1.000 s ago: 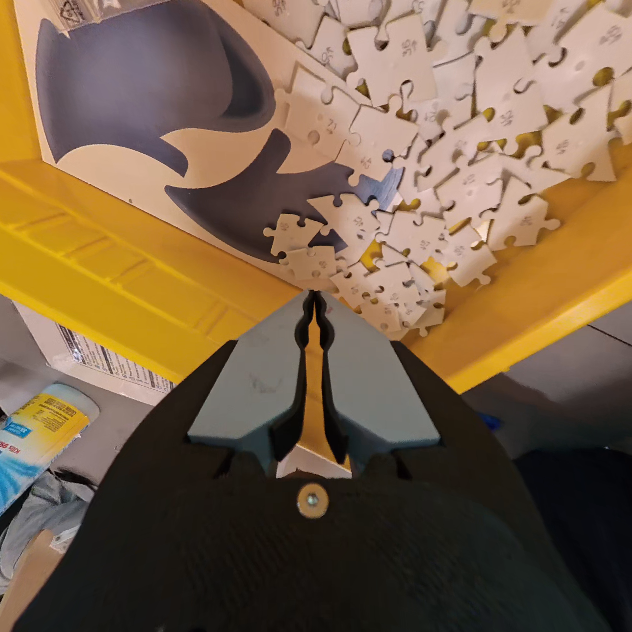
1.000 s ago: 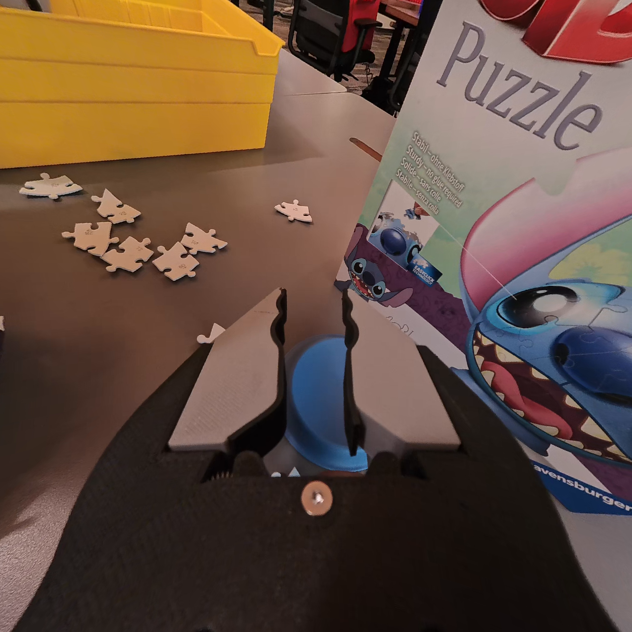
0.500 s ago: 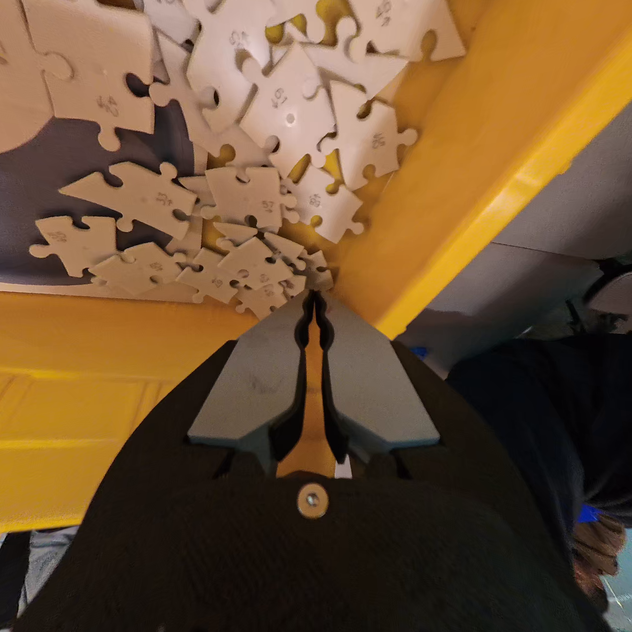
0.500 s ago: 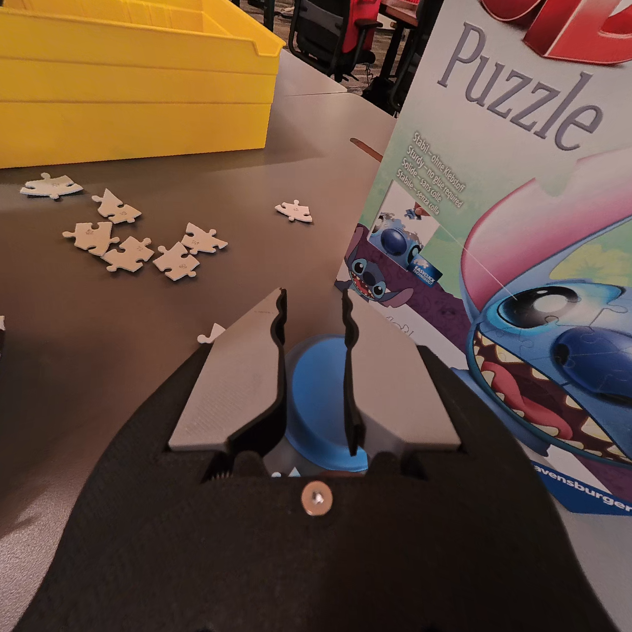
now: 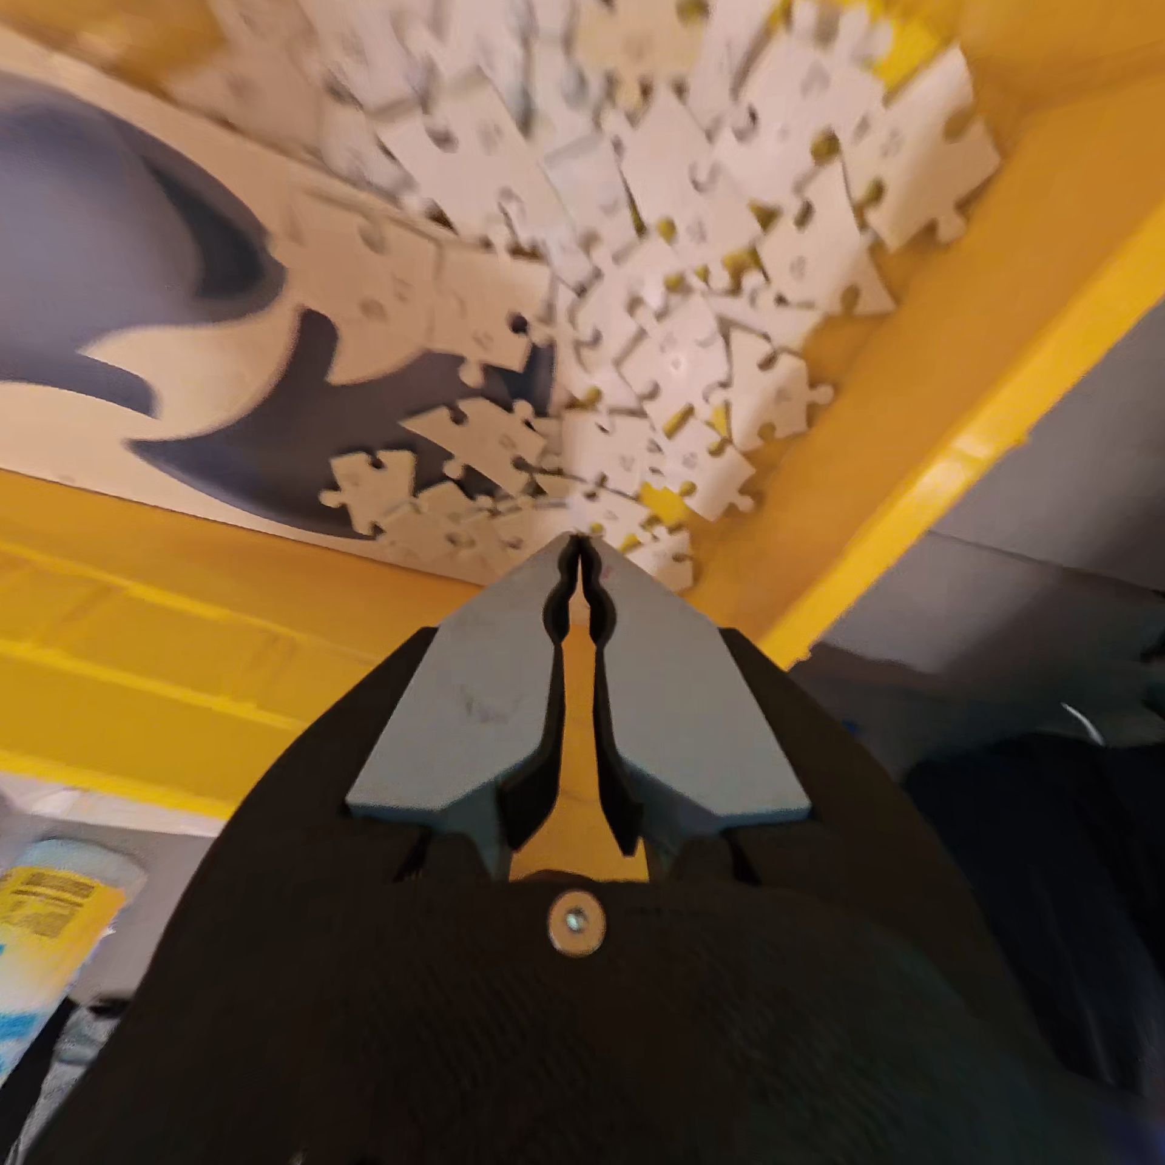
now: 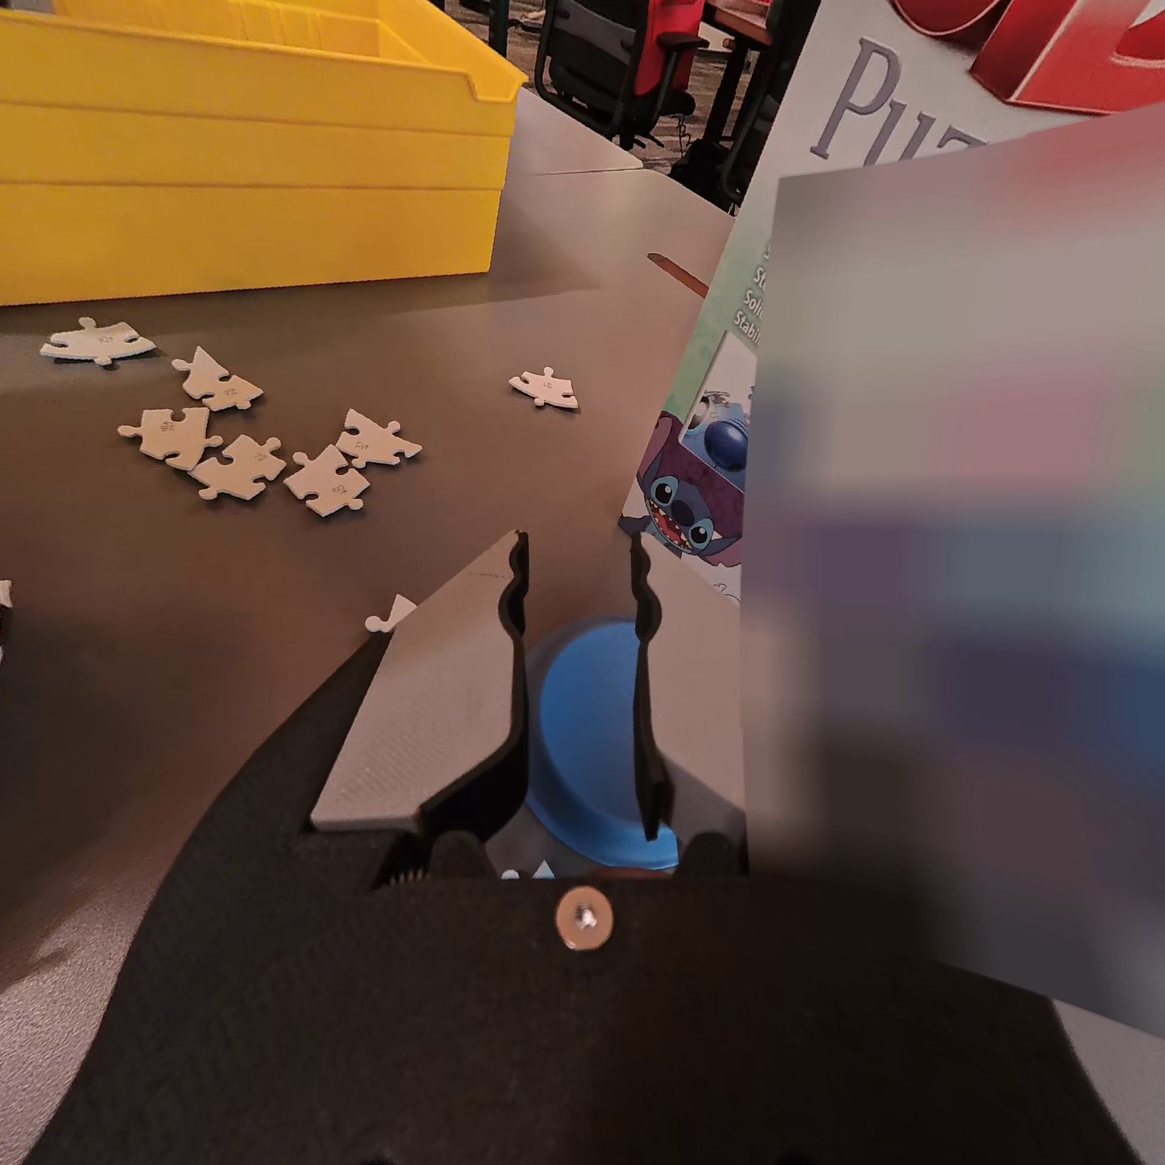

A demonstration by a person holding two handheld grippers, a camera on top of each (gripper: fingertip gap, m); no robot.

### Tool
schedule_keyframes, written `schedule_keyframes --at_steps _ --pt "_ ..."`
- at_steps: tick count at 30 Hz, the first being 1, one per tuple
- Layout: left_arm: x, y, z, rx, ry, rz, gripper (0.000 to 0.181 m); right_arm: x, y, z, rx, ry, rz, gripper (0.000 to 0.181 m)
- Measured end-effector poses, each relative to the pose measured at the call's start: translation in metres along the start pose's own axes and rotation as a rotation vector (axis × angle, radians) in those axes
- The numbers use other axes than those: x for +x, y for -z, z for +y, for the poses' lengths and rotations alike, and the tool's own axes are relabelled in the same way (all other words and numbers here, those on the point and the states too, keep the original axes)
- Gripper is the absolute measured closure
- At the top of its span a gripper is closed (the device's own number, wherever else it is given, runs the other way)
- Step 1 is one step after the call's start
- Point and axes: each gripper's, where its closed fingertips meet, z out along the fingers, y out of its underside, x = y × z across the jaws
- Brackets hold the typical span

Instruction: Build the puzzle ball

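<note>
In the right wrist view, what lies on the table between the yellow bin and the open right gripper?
Loose white puzzle pieces lie face down on the grey table, between the yellow bin and the right gripper. The right wrist view shows this.

I see a glossy yellow plastic bin (image 6: 252, 208), matt pale card pieces (image 6: 328, 482), a smooth satin table (image 6: 410, 328) and a glossy printed box (image 6: 712, 403).

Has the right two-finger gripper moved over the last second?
No. The right gripper sits at the same spot against the yellow plastic bin and the upright puzzle box, jaws open.
</note>
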Motion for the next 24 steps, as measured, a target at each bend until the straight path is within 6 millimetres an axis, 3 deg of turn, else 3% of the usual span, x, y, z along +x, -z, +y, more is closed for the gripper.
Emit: schedule_keyframes --at_steps 4,8,10,15,24 --pt "-0.017 -0.002 -0.023 0.061 0.037 -0.054 0.181 0.0 0.0 0.0 0.001 0.004 0.003 0.152" --pt "-0.021 -0.017 -0.005 -0.054 0.06 -0.056 0.181 0.0 0.001 0.0 0.004 0.003 0.004 0.152" --pt "-0.009 -0.025 0.005 -0.113 0.067 0.022 0.181 0.0 0.0 0.0 0.001 0.001 0.002 0.152" --pt "0.01 -0.023 0.004 -0.101 0.009 0.104 0.181 0.0 0.0 0.0 0.001 -0.002 0.003 0.152" --pt "-0.035 0.0 -0.048 0.178 0.075 -0.084 0.179 0.002 0.0 0.0 0.001 -0.004 0.01 0.152"
